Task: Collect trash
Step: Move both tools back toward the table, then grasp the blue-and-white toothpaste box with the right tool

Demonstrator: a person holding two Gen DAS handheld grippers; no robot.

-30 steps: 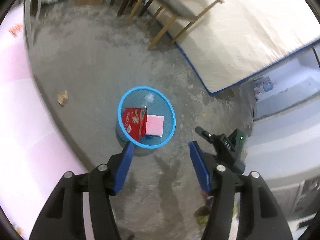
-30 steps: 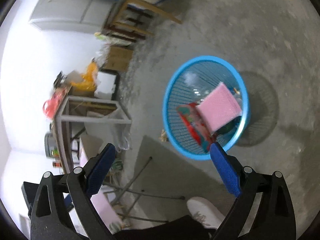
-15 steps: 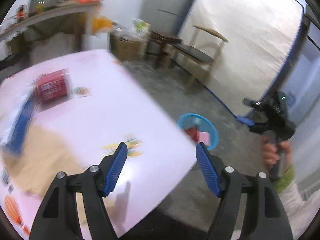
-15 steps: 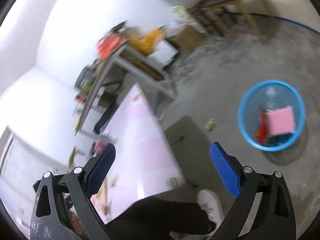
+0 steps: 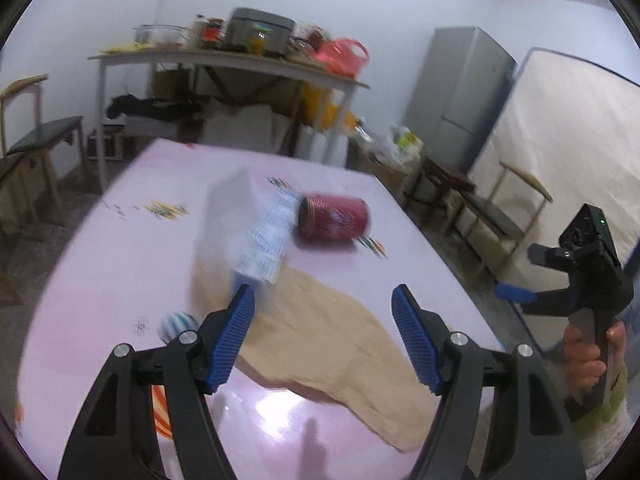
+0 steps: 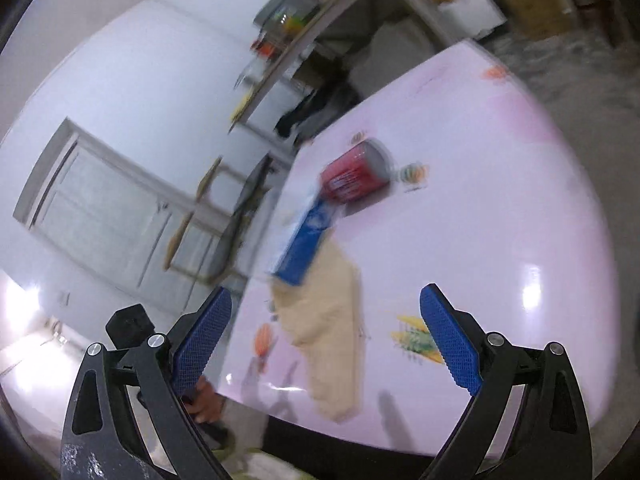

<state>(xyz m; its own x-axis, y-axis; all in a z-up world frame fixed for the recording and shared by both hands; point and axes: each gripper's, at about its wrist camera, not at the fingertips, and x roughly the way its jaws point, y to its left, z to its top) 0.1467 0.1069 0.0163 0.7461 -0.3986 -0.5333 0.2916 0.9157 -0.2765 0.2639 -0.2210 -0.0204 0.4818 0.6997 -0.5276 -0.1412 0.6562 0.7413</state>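
A red can (image 5: 334, 221) lies on its side on the pink table (image 5: 120, 264); it also shows in the right wrist view (image 6: 354, 178). A blue and white box (image 5: 248, 232) stands beside it, on the edge of a tan cloth (image 5: 344, 344); the box (image 6: 306, 242) and cloth (image 6: 328, 332) show in the right wrist view too. A small striped ball (image 5: 178, 326) lies near the left fingertip. My left gripper (image 5: 323, 336) is open and empty above the cloth. My right gripper (image 6: 326, 344) is open and empty above the near table edge.
A cluttered side table (image 5: 224, 60) stands behind the pink table, a grey fridge (image 5: 456, 96) and a leaning mattress (image 5: 568, 152) at right. Wooden chairs stand at left (image 5: 28, 140) and right (image 5: 496, 216). The right gripper's body (image 5: 584, 276) shows beside the table.
Both grippers have swung up from the blue trash basket on the floor to the pink table. The basket is out of view. Both stay open and empty.
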